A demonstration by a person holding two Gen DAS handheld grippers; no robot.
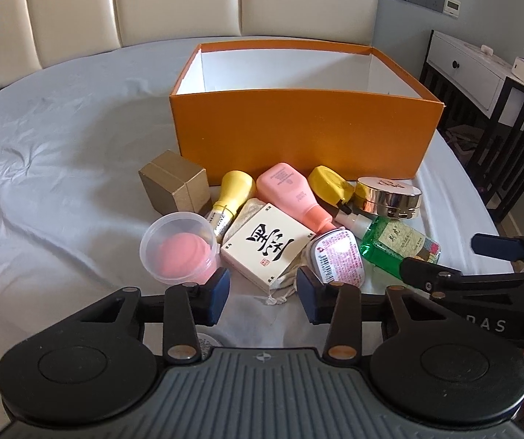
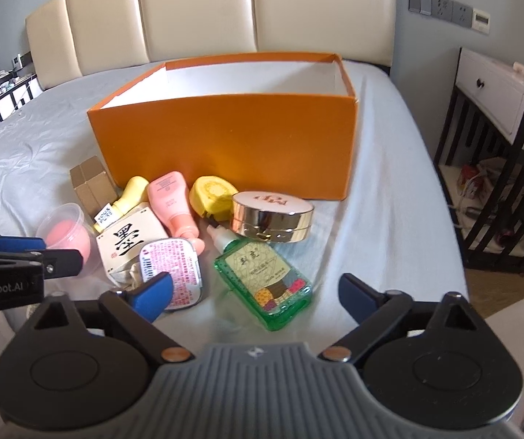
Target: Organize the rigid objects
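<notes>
L tongs [image 1: 263,298]: part-open, nothing gripped | R tongs [image 2: 258,298]: wide open, angled down

Cream headboard [image 2: 203,11] — grey wall, side table [image 2: 496,95]

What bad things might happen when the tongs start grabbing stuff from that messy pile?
1. The pile is tightly packed, so grabbing the cream box might drag the pink tin leaning on it.
2. The clear cup lies tilted; a nudge from the left tongs might roll it away.
3. The green bottle looks slippery for the right tongs.
</notes>
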